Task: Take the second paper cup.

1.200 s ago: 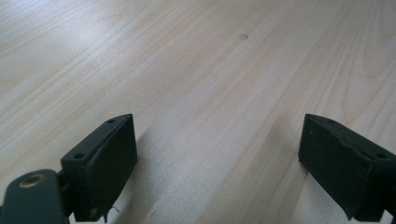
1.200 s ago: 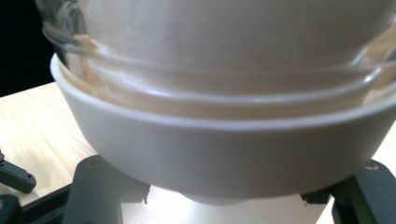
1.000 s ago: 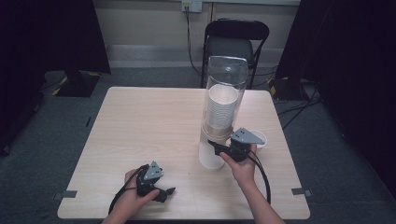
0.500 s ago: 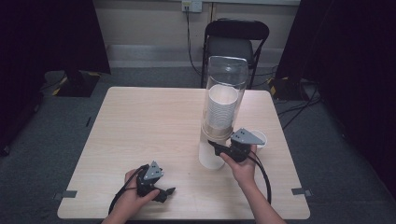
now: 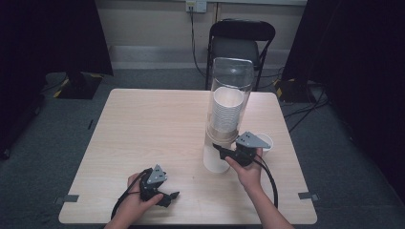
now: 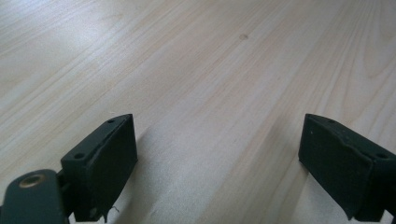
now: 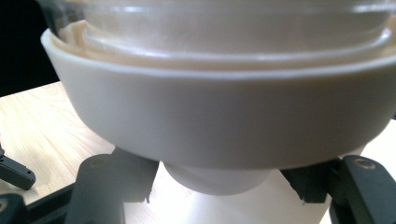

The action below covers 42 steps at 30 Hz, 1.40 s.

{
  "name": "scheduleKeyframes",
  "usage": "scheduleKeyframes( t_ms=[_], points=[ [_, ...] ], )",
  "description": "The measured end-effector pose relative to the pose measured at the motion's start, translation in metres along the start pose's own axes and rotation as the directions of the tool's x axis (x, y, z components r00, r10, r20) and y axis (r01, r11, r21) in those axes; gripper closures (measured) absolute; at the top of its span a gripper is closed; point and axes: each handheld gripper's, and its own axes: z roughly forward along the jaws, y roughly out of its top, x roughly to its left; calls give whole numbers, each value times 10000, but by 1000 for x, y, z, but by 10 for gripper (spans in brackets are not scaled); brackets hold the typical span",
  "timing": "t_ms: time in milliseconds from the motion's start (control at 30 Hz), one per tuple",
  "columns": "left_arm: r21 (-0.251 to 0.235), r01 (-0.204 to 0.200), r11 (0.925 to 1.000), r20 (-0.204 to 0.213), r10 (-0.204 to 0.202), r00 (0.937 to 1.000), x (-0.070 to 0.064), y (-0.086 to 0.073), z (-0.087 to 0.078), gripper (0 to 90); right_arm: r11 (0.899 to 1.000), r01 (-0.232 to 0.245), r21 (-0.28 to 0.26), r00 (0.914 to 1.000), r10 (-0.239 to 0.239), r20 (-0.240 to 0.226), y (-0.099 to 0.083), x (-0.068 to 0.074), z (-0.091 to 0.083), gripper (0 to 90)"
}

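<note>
Nothing has moved: right gripper (image 7: 219,186) jaws, spread, still flank the cup (image 7: 217,179) under the dispenser (image 5: 228,112).

Cream dispenser collar (image 7: 224,116), white cup (image 5: 217,160), pale woodgrain table (image 5: 143,124), black claws

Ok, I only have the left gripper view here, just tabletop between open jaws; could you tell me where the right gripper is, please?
Observer: The right gripper is at the foot of a clear cup dispenser, its jaws on either side of the lowest cup; I cannot tell whether they press it.
Operator: Thank you. Are more cups loaded above it?
Observer: Yes, a stack of cups sits inside the tube.
Operator: And is any cup out on the table?
Observer: One loose cup stands upright on the table, just beyond the right gripper.
</note>
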Motion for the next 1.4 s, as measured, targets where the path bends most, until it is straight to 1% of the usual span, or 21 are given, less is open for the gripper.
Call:
scheduleKeyframes(
  t_ms=[167,200,267,367,467,533,600,867,900,933,967,1000,1033,1067,1100,1133,1167,1267,1300,1367,1400],
  points=[
    [5,-7,10000,-6,7,10000,0,0,0,110,10000,-46,-84,10000,46,51,-3,1,0,359],
    [-133,32,9999,-6,-32,10000,0,0,1,110,9999,-101,-89,9999,101,6,-3,0,0,359],
    [16,-3,10000,9,3,10000,0,0,0,110,10000,-31,-34,10000,31,27,-3,0,0,360],
    [-135,27,9999,-11,-27,10000,0,0,1,110,10000,-19,21,9999,19,99,-3,1,0,361],
    [-8,13,10000,-8,-13,10000,0,0,0,110,10000,57,-52,9999,-56,103,-4,0,1,363],
    [-1,4,10000,-7,-4,10000,0,0,0,110,9998,102,185,9999,-103,83,-7,-1,2,363],
    [3,4,10000,-7,-4,10000,0,0,0,110,10000,29,-23,9999,-28,151,-10,1,2,364],
    [0,12,10000,-3,-12,10000,0,0,0,110,10000,-52,0,9999,52,115,-11,1,2,368],
    [10,6,10000,-4,-6,10000,0,0,0,110,9983,108,580,9999,-116,127,-14,0,4,372],
    [16,-3,10000,-2,3,10000,0,0,0,111,9899,127,1415,9998,-144,111,-28,-1,9,373],
    [-33,12,10000,35,-12,10000,0,0,0,111,9793,43,2025,9995,-108,310,-45,-3,10,372],
    [-7,-3,10000,-23,3,10000,0,0,0,112,9841,-437,1719,9985,375,395,-60,-3,6,372],
    [29,-32,10000,71,32,10000,0,0,0,111,9874,-186,1569,9991,122,415,-59,1,3,371],
    [29,-32,10000,71,32,10000,0,0,0,97,9874,-186,1569,9991,122,415,-59,1,3,371],
    [35,-58,10000,92,58,9999,0,0,0,97,9820,68,1887,9998,-98,146,-50,1,5,370],
    [30,-65,10000,79,65,9999,0,0,0,97,9750,171,2217,9997,-204,129,-46,0,6,369],
    [39,-76,10000,73,76,9999,0,0,0,97,9689,-3,2473,10000,-20,89,-48,-3,7,369],
    [35,-88,10000,69,88,9999,0,0,0,97,9592,-103,2826,9999,90,60,-59,-6,5,367],
    [41,-80,10000,81,79,9999,0,0,0,96,9584,-31,2854,10000,23,31,-61,-5,4,367],
    [38,-83,10000,76,83,9999,0,0,0,96,9561,-129,2927,9997,191,-182,-61,-3,3,367],
    [34,-67,10000,81,66,9999,0,0,0,96,9497,-15,3132,9996,106,-272,-61,-1,3,367]
  ],
)
